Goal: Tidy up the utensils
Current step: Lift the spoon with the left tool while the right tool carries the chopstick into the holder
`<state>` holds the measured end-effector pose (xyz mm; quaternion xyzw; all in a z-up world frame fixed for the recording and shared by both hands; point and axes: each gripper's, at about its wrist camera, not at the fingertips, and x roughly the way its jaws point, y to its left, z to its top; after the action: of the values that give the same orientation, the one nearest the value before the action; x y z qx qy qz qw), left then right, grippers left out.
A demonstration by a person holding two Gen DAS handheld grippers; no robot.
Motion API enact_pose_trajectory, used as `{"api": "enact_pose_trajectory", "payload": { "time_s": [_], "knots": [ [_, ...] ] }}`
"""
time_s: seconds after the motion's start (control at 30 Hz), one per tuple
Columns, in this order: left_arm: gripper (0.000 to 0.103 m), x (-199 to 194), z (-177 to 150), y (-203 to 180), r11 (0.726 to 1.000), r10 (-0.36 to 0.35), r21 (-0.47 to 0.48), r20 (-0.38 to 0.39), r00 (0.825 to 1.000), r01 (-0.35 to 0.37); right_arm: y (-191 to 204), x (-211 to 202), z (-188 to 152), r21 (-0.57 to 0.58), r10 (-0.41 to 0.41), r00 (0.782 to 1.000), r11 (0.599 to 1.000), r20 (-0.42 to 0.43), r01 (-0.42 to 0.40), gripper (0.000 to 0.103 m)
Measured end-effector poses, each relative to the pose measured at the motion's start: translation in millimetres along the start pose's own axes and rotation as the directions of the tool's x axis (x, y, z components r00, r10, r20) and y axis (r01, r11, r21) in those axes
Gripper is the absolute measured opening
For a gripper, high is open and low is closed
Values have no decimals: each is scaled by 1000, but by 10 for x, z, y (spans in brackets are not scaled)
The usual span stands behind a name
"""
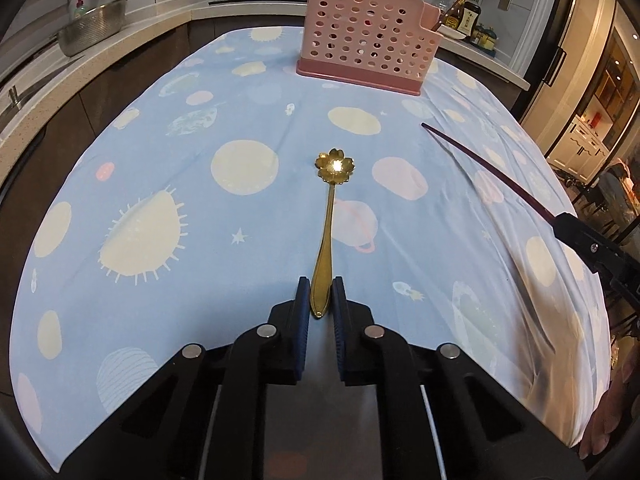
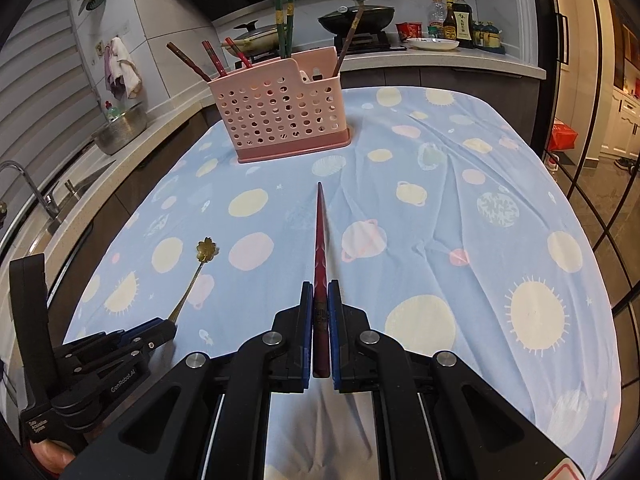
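A gold spoon (image 1: 330,208) with a flower-shaped bowl lies on the blue planet-print tablecloth (image 1: 160,140). My left gripper (image 1: 321,280) is shut on the end of its handle. The right wrist view shows the same spoon (image 2: 192,276) at lower left, with the left gripper (image 2: 170,326) at its handle. My right gripper (image 2: 321,284) is shut on a dark red chopstick (image 2: 320,232) that points toward the pink perforated utensil holder (image 2: 280,116). Several chopsticks stand in that holder. In the left wrist view the holder (image 1: 368,28) stands at the table's far side, and the right gripper (image 1: 560,220) holds the chopstick (image 1: 480,164) at the right.
A kitchen counter wraps the table's far and left sides, with a metal colander (image 2: 120,128), a faucet (image 2: 36,192), pans on a stove (image 2: 356,16) and sauce bottles (image 2: 452,20). A glass door (image 2: 580,120) stands at the right. A hand (image 2: 48,452) shows at lower left.
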<state>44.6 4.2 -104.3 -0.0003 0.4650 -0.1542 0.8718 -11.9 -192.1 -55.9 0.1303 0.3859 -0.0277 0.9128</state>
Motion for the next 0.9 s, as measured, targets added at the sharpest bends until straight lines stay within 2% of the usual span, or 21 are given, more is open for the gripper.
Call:
{"api": "enact_pose_trajectory", "payload": {
  "time_s": [0.1,0.27,0.43,0.53,0.57,0.9],
  "knots": [
    [11,-64,41,27,1000,-13,-7,10,1000,13,-1,-3,2,-2,0,1000,1000,4,0,7],
    [11,-279,209,77,1000,-11,-7,73,997,11,-22,-92,64,2,3,999,1000,33,-4,7],
    [10,-493,476,106,1000,-2,-3,158,987,2,-42,-270,244,3,8,995,1000,98,-9,7],
    [6,-554,639,120,1000,-1,-5,193,981,2,-43,-374,376,-1,11,990,1000,140,-11,7],
    [1,-566,689,125,1000,-6,-4,201,979,7,-42,-396,414,-2,12,988,1000,151,-12,7],
    [0,-572,1012,184,1000,5,-1,238,971,-5,-86,-484,767,0,41,974,999,221,-42,7]
  ]
}}
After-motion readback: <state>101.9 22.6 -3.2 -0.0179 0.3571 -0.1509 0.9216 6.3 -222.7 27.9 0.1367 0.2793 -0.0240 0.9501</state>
